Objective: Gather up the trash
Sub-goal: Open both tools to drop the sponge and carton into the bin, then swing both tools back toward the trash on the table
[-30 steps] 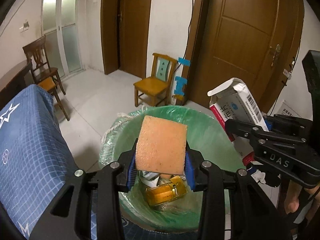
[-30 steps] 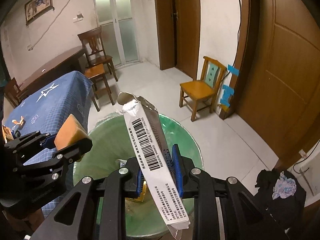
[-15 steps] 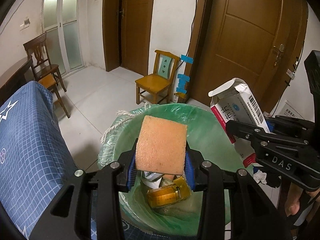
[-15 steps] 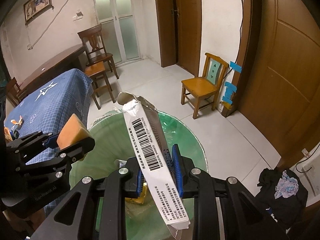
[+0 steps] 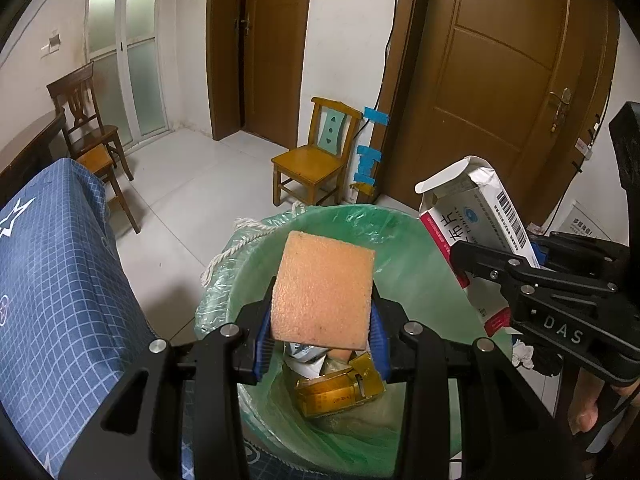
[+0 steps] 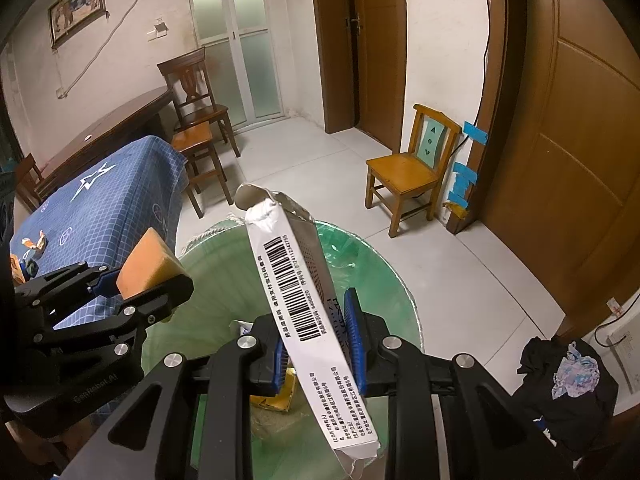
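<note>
My left gripper [image 5: 320, 340] is shut on an orange sponge [image 5: 324, 292] and holds it over the open mouth of a green-lined trash bin [image 5: 404, 248]. My right gripper [image 6: 316, 340] is shut on a long white carton with a barcode [image 6: 304, 292], also above the bin [image 6: 224, 264]. In the left wrist view the carton [image 5: 476, 216] and right gripper [image 5: 496, 268] are at the right, over the bin's rim. In the right wrist view the sponge [image 6: 148, 260] and left gripper [image 6: 132, 280] are at the left. A yellow box [image 5: 340, 392] and white paper lie in the bin.
A table with a blue checked cloth [image 5: 56, 292] stands left of the bin. A small wooden chair [image 5: 316, 156] stands by the wall beyond, brown doors [image 5: 504, 80] behind it. Dark chairs [image 6: 196, 112] and a desk are far left. Dark clothes [image 6: 560, 380] lie on the floor at right.
Both grippers have risen and drawn back slightly over the bin, so more of the room shows. Their holds on the sponge and carton are unchanged.
</note>
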Available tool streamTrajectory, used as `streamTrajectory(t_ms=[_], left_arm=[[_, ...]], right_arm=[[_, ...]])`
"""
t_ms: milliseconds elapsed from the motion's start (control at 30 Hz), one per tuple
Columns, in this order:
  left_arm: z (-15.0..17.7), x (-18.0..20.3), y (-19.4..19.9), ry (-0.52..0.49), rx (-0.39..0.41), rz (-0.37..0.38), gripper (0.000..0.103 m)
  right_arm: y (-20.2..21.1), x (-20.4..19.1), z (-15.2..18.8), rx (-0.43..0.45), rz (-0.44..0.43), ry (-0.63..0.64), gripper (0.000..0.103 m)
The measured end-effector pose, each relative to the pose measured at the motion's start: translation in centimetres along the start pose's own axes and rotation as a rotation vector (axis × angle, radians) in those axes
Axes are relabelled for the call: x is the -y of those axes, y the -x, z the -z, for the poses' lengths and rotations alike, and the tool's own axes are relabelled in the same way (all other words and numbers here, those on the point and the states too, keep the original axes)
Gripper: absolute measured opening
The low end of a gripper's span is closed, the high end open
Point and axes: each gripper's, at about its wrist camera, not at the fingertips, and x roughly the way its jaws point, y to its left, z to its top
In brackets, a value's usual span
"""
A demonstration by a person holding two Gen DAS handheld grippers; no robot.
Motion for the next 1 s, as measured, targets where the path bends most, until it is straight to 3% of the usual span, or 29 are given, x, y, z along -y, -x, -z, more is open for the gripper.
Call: streamTrajectory(t_ms=[367,433,633,800,867,1000], left_arm=[[0.1,0.0,-0.2,0.001,-0.001,-0.009,0.040],[0.1,0.0,-0.2,0.000,0.000,-0.017,0.051],[0.3,-0.3,-0.2,0.000,0.004,-0.030,0.066],[0.5,-0.3,-0.3,-0.001,-0.005,-0.036,0.072],[0.5,-0.1,-0.3,-0.002,-0.007,-0.036,0.075],[0.3,0.2,-0.2,-0.011,-0.005,-0.039,0.090]], right_arm=[[-0.3,-0.5,0.1,0.000,-0.012,-0.004,0.029],[-0.4,-0.5,0.2,0.008,-0.011,-0.010,0.034],[0.3,-0.5,0.6,0.040,-0.009,-0.031,0.053],[0.6,-0.6,1.0,0.047,-0.009,-0.039,0.056],[0.8,-0.4,1.1,0.053,-0.011,-0.047,0.065],[1.3,0.1,1.2,0.067,-0.009,-0.058,0.073]])
